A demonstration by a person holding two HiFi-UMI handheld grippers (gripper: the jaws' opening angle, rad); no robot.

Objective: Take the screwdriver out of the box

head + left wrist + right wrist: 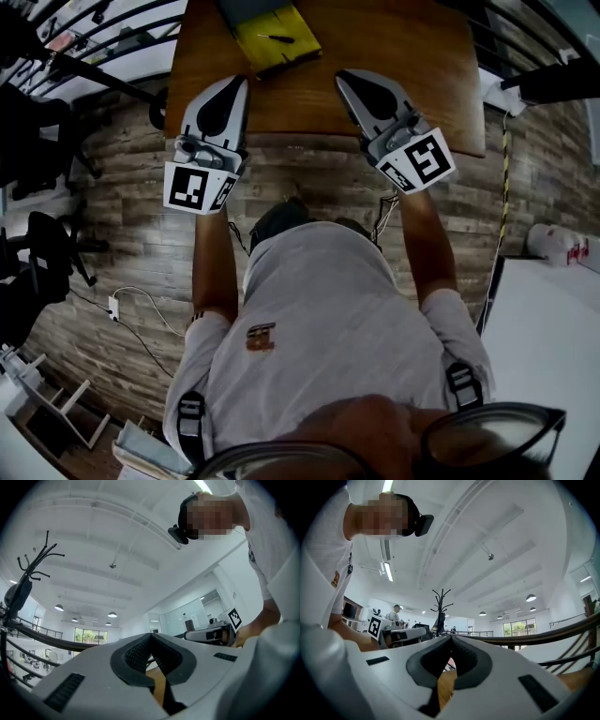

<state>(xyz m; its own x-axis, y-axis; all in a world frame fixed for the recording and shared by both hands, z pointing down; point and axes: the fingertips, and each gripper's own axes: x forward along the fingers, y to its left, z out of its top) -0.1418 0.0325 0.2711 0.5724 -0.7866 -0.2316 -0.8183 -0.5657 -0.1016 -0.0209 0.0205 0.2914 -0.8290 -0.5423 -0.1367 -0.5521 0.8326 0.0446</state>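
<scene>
A yellow box (pixel 258 45) with a grey-blue edge lies at the far side of the brown wooden table (pixel 422 56). Inside it lies a thin dark screwdriver (pixel 279 39). My left gripper (pixel 239 82) hovers over the table's near edge, just short of the box, shut and empty. My right gripper (pixel 343 75) is level with it to the right of the box, also shut with nothing between its pads. Both gripper views look upward at the ceiling: the left gripper (pixel 151 635) and the right gripper (pixel 451 637) each show their jaws meeting at the tip.
Wood-plank floor surrounds the table. Black chairs (pixel 37 253) and a dark railing (pixel 84 56) stand at the left. At the right are a white table (pixel 553 356) and a yellow-black cable (pixel 504 178). A coat stand (pixel 440 603) rises beyond the table.
</scene>
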